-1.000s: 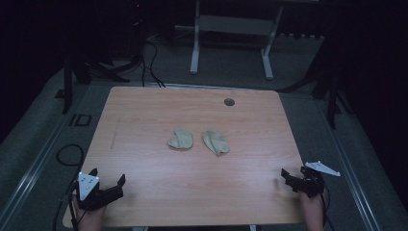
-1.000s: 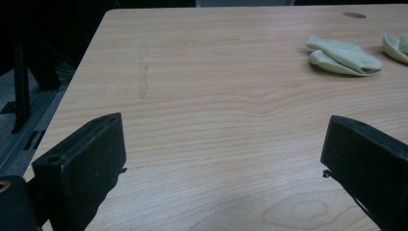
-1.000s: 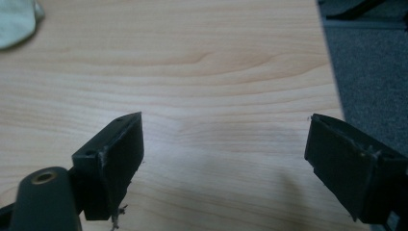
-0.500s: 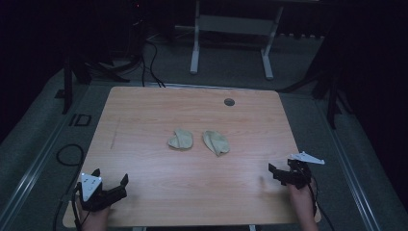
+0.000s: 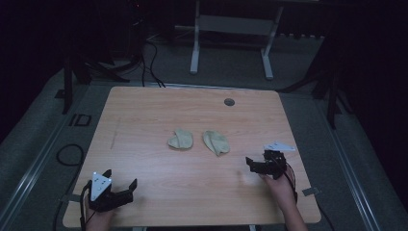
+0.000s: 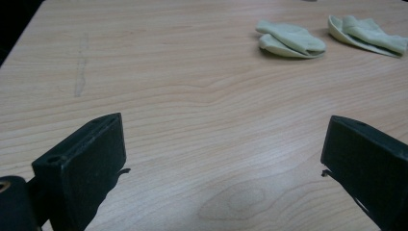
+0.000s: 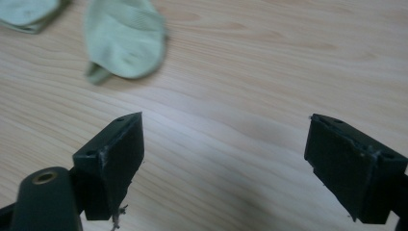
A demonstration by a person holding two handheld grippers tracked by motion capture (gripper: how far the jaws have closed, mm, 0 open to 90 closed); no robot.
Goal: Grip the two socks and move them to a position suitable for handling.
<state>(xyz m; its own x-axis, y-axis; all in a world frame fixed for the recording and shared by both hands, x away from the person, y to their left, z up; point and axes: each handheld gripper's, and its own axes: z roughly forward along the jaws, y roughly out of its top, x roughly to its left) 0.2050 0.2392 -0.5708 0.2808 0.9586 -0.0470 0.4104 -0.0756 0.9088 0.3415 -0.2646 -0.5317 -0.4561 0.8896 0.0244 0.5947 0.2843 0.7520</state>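
The right gripper (image 5: 256, 163) hangs over the table (image 5: 144, 115) with jaws spread wide, near the right sock (image 5: 215, 142); the left gripper (image 5: 120, 185), gaping too, waits at the near edge, well apart from the left sock (image 5: 181, 139)

Dim room, grey carpet floor (image 5: 38, 144), white-legged desk frame (image 5: 231, 29) behind.

No readable text, label, brand, number or sign appears on anything here.
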